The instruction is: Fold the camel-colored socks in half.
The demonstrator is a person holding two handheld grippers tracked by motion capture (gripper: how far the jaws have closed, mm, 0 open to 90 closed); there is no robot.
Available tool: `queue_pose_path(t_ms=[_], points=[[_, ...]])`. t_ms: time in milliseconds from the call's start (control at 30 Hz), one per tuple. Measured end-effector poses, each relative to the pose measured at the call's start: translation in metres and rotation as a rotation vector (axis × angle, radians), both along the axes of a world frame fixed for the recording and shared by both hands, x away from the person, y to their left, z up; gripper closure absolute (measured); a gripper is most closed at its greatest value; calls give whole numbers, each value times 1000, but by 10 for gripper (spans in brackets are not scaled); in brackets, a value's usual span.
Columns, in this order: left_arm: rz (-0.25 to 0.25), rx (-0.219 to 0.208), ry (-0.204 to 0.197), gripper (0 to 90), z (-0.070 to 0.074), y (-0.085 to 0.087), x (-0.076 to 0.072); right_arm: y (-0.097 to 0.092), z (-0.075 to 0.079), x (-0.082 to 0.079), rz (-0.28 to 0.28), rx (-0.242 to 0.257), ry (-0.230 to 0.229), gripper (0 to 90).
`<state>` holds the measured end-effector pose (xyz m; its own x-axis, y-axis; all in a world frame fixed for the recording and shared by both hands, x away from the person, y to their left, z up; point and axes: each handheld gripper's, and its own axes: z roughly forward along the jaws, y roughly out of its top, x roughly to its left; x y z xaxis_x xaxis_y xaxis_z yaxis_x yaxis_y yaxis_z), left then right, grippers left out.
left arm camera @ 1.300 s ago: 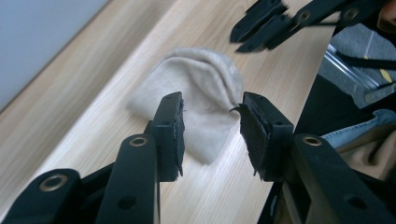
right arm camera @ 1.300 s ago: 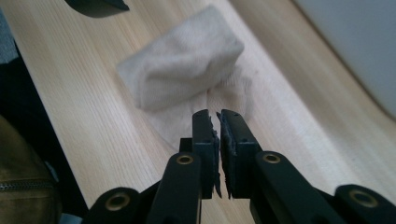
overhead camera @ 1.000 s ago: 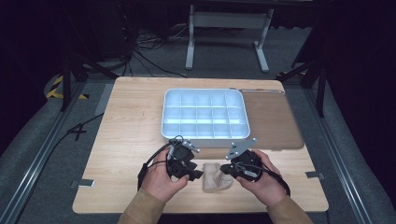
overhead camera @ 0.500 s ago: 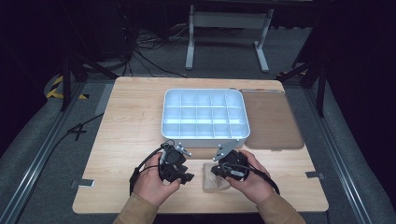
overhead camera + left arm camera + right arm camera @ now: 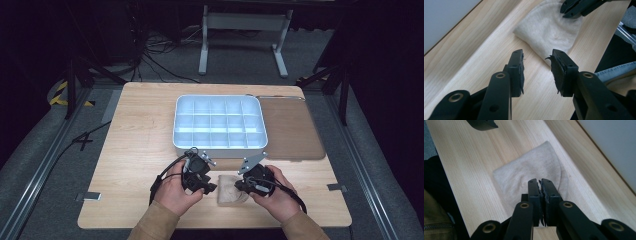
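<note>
Though near both, cloth (image 5: 231, 190) btwn L tool (image 5: 536, 67) & R tool (image 5: 540, 185)

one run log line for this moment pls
left gripper open, near cloth edge | right gripper shut over beige cloth, grasp unclear | cloth flat on table | tray behind
</note>
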<state>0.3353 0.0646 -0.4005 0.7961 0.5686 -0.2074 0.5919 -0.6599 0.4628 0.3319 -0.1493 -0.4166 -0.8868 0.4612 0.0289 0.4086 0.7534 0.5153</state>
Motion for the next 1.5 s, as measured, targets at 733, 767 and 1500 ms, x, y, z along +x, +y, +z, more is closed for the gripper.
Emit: queue_pose_path(t_ms=[733,767,1500], points=[[-91,115,18,773,-32,-43,4,-12,-25,-3,-42,-29,24,848],[-93,117,21,771,-33,-43,4,-12,-26,-3,-47,-29,19,848],[23,34,-89,815,-43,-52,16,-18,-26,-8,-41,-8,7,841]])
